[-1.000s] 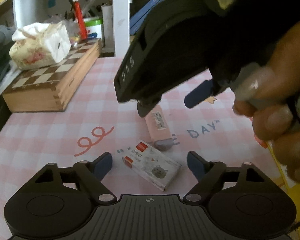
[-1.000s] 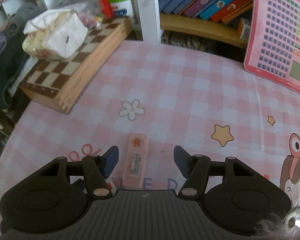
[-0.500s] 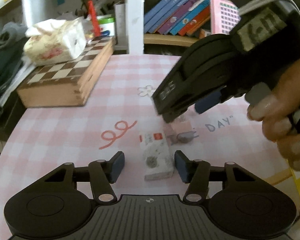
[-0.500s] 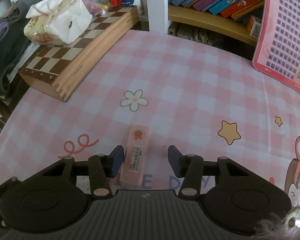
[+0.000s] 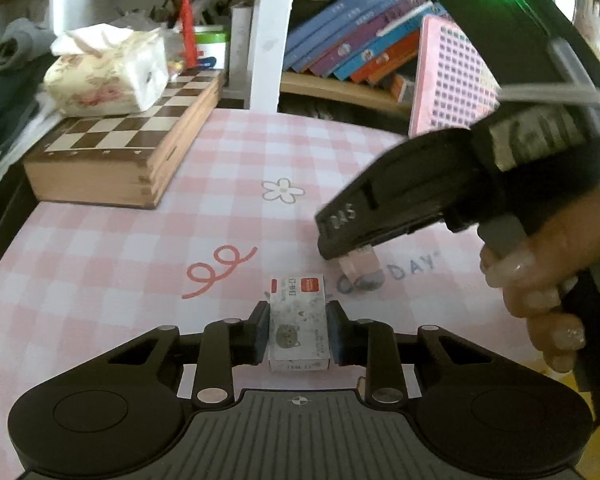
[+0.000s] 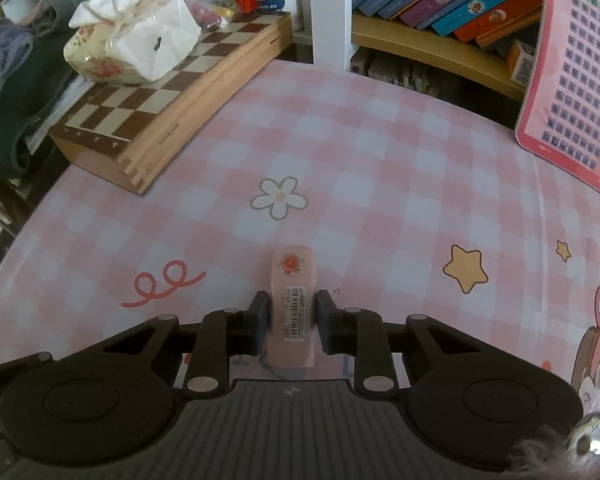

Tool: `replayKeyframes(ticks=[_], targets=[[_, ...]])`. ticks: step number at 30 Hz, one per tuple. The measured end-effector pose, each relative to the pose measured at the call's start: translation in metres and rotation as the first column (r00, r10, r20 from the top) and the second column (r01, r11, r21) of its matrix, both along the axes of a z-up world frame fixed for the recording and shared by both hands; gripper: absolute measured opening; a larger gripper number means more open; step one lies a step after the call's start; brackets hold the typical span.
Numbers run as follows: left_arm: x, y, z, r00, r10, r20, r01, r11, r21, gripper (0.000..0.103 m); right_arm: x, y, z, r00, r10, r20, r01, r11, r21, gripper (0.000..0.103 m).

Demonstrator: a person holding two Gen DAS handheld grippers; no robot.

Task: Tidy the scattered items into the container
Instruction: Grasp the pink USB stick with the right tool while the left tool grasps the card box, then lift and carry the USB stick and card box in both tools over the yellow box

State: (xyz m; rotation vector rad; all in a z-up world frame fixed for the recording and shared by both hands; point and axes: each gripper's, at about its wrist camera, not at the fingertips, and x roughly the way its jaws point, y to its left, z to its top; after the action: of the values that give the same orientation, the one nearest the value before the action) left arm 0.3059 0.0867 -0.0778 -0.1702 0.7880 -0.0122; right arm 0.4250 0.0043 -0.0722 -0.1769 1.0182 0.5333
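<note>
A small white staple box (image 5: 299, 320) with a red label and a cat drawing lies on the pink checked tablecloth, and my left gripper (image 5: 299, 334) is shut on its sides. In the left wrist view the right gripper's black body (image 5: 412, 196) hangs to the right, held by a person's hand (image 5: 548, 280), with a pink eraser end (image 5: 358, 266) poking out beneath it. In the right wrist view my right gripper (image 6: 291, 326) is shut on that long pink eraser (image 6: 293, 304), which has a barcode sticker. No container shows in either view.
A wooden chessboard box (image 6: 172, 96) with a tissue pack (image 6: 132, 36) on it sits at the back left. A pink keypad toy (image 6: 576, 72) leans at the back right before a shelf of books (image 6: 452, 0). A white post (image 5: 268, 32) rises behind the table.
Both grippers closed from wide open: the left onto the staple box, which now lies straight between its fingers, the right onto the pink eraser. The left view backed away, showing more table and shelf.
</note>
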Motion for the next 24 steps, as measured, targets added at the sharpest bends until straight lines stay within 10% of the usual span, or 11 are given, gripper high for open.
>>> replayKeyframes(ticks=[24], targets=[[-0.088,0.024,0.059,0.996,-0.03,0.088,0.035,0.997,-0.062,0.028,-0.093,-0.047,0.072,0.992,-0.104,0.073,0.093,0.985,0.145,0.023]])
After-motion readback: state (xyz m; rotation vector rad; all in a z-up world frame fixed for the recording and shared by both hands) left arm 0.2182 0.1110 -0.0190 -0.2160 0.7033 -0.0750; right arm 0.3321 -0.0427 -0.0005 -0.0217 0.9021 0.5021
